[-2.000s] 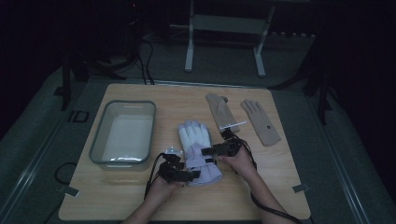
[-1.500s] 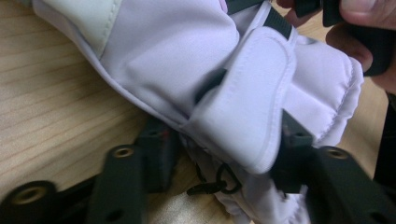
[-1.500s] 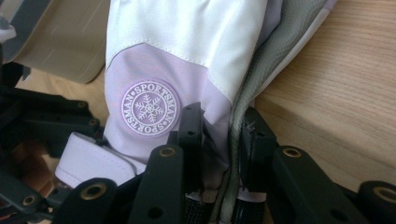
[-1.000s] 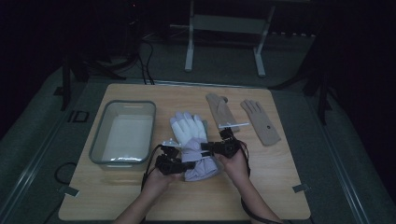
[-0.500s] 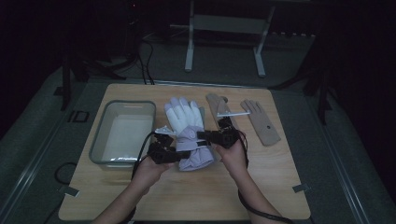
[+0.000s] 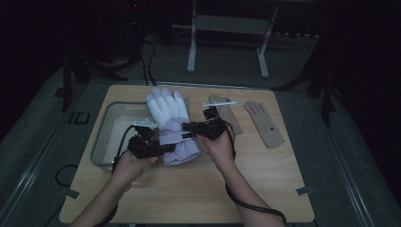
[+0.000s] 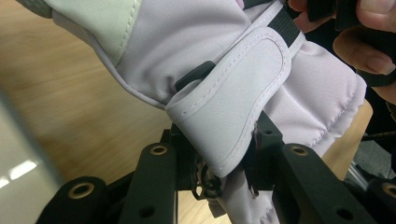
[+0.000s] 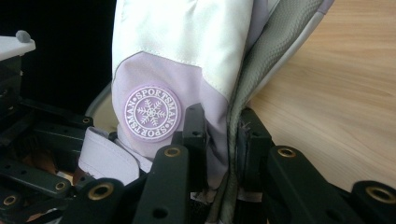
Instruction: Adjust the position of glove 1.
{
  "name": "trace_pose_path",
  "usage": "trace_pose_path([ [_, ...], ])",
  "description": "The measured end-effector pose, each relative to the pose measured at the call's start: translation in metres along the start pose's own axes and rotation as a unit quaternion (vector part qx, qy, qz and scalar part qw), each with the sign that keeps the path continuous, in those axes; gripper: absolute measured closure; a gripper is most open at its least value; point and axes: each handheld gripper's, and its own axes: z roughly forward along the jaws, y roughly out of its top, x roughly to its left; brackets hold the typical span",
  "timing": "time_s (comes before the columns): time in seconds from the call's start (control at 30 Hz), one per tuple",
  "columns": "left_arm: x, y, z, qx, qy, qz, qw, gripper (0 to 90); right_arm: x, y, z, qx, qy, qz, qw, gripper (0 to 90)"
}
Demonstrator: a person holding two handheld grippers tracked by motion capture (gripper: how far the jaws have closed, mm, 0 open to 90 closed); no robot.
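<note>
- Lilac-and-white ski glove (image 6: 170, 124) gripped from both sides at its wrist, lifted off the wooden table (image 6: 198, 189), fingertips pointing away toward the far edge.
- Left gripper (image 6: 150, 147): jaws nearly closed, clamped on the glove's wrist strap tab (image 7: 233, 116), as the left gripper view shows.
- Right gripper (image 6: 197, 127): jaws nearly closed, pinching the glove's edge just beside the round snowflake badge (image 8: 150, 113).
- Clear plastic bin (image 6: 106, 142) just left of the glove, apparently holding nothing yet.
- Two tan knit gloves (image 6: 265, 124) lying flat to the right, untouched.
- Judged progress: pick-up done, carry under way; placing into the bin, release, and probably the tan pair all left to do.
</note>
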Motion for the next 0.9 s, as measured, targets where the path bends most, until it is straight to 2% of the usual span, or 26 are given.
trace_pose_path([
  [0.07, 0.007, 0.002, -0.011, 0.002, 0.005, 0.000, 1.0000, 70.0, 0.009, 0.007, 0.008, -0.001, 0.003, -0.004, 1.0000, 76.8],
  [0.1, 0.011, 0.003, -0.017, 0.004, 0.008, 0.001, 1.0000, 70.0, 0.009, 0.007, 0.008, -0.001, 0.003, -0.004, 1.0000, 76.8],
  [0.2, 0.022, 0.007, -0.036, 0.010, 0.015, 0.004, 0.9998, 70.0, 0.022, 0.017, 0.020, -0.003, 0.010, -0.010, 0.9999, 76.8],
  [0.23, 0.025, 0.008, -0.043, 0.013, 0.019, 0.007, 0.9997, 70.0, 0.032, 0.024, 0.029, -0.004, 0.012, -0.014, 0.9998, 76.8],
  [0.3, 0.031, 0.010, -0.055, 0.017, 0.029, 0.009, 0.9994, 70.0, 0.036, 0.028, 0.033, -0.006, 0.015, -0.015, 0.9998, 76.8],
  [0.33, 0.034, 0.010, -0.061, 0.018, 0.035, 0.011, 0.9992, 70.0, 0.044, 0.034, 0.042, -0.007, 0.023, -0.019, 0.9995, 76.8],
  [0.37, 0.037, 0.010, -0.066, 0.019, 0.039, 0.010, 0.9990, 70.0, 0.044, 0.034, 0.042, -0.007, 0.023, -0.019, 0.9995, 76.8],
  [0.4, 0.041, 0.010, -0.072, 0.024, 0.042, 0.010, 0.9988, 70.0, 0.051, 0.039, 0.053, -0.004, 0.031, -0.022, 0.9993, 76.8],
  [0.43, 0.044, 0.009, -0.077, 0.025, 0.048, 0.008, 0.9985, 70.0, 0.051, 0.039, 0.053, -0.004, 0.031, -0.022, 0.9993, 76.8],
  [0.53, 0.056, 0.004, -0.088, 0.035, 0.060, 0.002, 0.9976, 70.1, 0.061, 0.045, 0.072, 0.003, 0.039, -0.029, 0.9988, 76.9],
  [0.6, 0.064, 0.000, -0.093, 0.042, 0.069, -0.005, 0.9967, 70.3, 0.066, 0.046, 0.085, 0.008, 0.042, -0.033, 0.9985, 76.9],
  [0.63, 0.073, -0.005, -0.096, 0.048, 0.076, -0.011, 0.9959, 70.3, 0.070, 0.046, 0.099, 0.015, 0.042, -0.033, 0.9985, 76.9],
  [0.67, 0.073, -0.005, -0.096, 0.048, 0.076, -0.011, 0.9959, 70.5, 0.070, 0.046, 0.099, 0.015, 0.042, -0.033, 0.9985, 76.9],
  [0.7, 0.083, -0.011, -0.097, 0.053, 0.079, -0.022, 0.9952, 70.5, 0.071, 0.044, 0.113, 0.017, 0.046, -0.032, 0.9983, 76.9],
  [0.77, 0.088, -0.014, -0.095, 0.056, 0.081, -0.021, 0.9949, 70.6, 0.070, 0.041, 0.127, 0.023, 0.048, -0.028, 0.9982, 76.9],
  [0.83, 0.101, -0.025, -0.087, 0.071, 0.082, -0.036, 0.9935, 70.6, 0.067, 0.035, 0.140, 0.036, 0.047, -0.020, 0.9981, 76.9],
  [0.87, 0.101, -0.025, -0.087, 0.071, 0.082, -0.036, 0.9935, 70.7, 0.065, 0.032, 0.146, 0.041, 0.045, -0.015, 0.9980, 76.9],
  [0.9, 0.107, -0.029, -0.083, 0.077, 0.081, -0.042, 0.9929, 70.7, 0.065, 0.032, 0.146, 0.041, 0.045, -0.015, 0.9980, 76.9],
])
